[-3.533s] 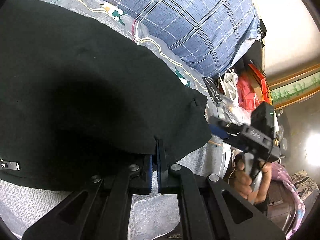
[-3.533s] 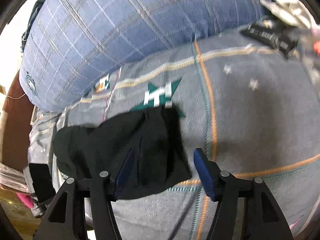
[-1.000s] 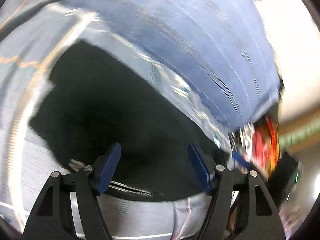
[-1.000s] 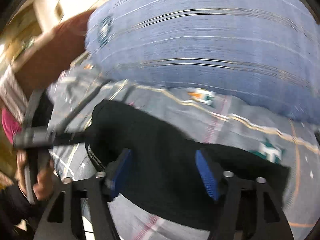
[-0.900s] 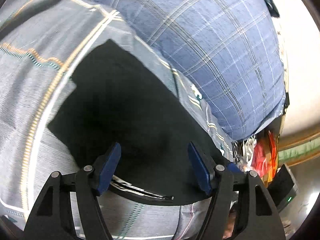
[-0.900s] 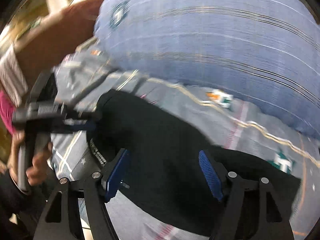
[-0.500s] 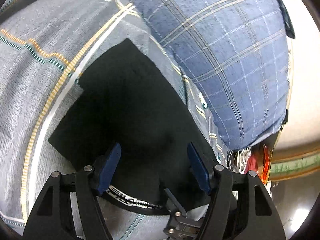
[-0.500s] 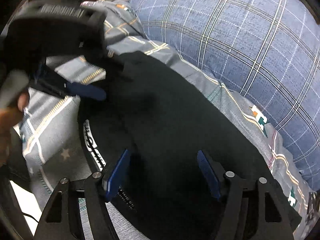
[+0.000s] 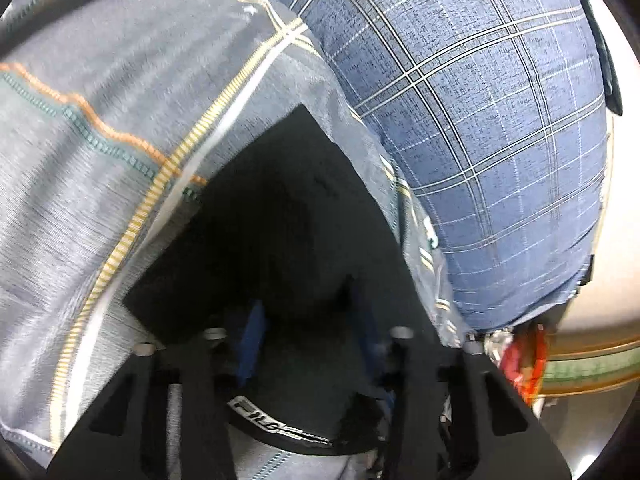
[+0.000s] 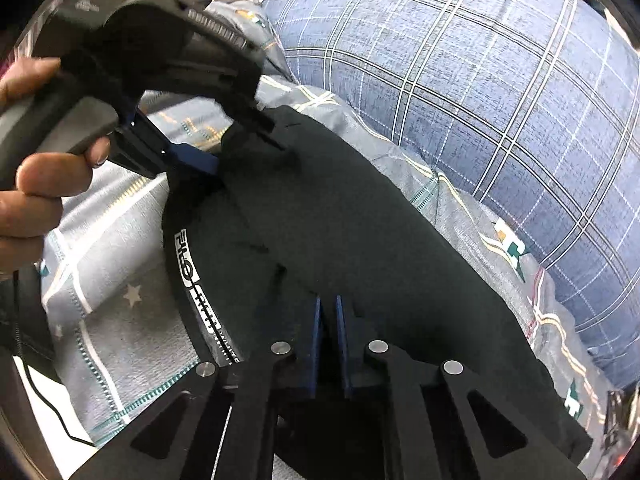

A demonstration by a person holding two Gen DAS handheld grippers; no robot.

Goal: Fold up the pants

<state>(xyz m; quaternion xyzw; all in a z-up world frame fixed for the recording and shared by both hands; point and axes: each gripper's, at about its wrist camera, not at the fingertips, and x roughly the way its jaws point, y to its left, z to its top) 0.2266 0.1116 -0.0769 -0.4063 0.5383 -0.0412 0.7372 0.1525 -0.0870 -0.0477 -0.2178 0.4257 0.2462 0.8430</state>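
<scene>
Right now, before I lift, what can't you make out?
1. Left wrist view: left hand-held gripper is motion-blurred; contact with pants unclear.
2. Right wrist view: right hand-held gripper hides how many layers it pinches.
3. Both views: gripper bodies cover the pants' near edge.

The black pants (image 10: 360, 240) lie folded into a flat, elongated slab on the grey striped bedsheet (image 9: 100, 120), just beside the blue plaid pillow (image 10: 480, 80), their elastic waistband (image 10: 192, 280) (white lettering on it) curving along the near end.
</scene>
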